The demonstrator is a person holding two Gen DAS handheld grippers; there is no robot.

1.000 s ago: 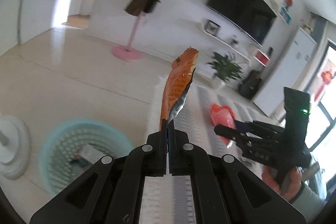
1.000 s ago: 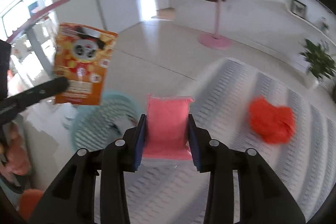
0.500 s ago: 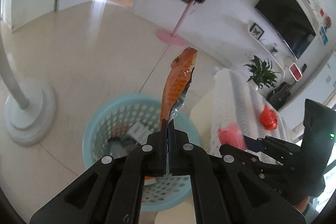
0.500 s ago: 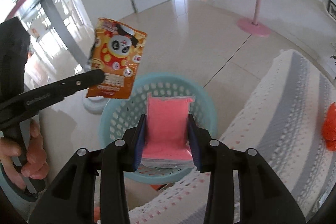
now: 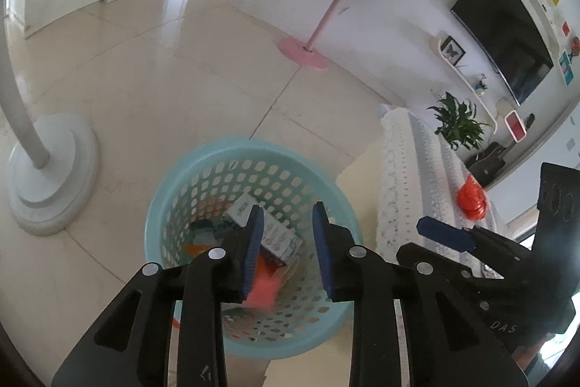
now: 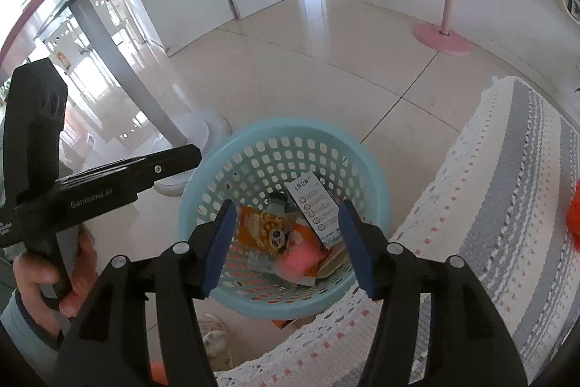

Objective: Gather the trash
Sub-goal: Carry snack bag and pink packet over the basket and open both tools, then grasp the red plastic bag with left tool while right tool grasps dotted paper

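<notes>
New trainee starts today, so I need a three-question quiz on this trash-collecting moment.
1. True or false: the right gripper is clamped on the pink packet.
2. Where does the panda snack bag lie? A) on the floor B) in the blue basket C) on the crocheted cover
3. Which trash is not yet collected?

Key: 1 false, both grippers stand open; 2 B; 3 the red bag on the cover.

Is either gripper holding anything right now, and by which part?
Nothing. Left gripper and right gripper have just opened, empty; the wrappers lie in the basket.
</notes>
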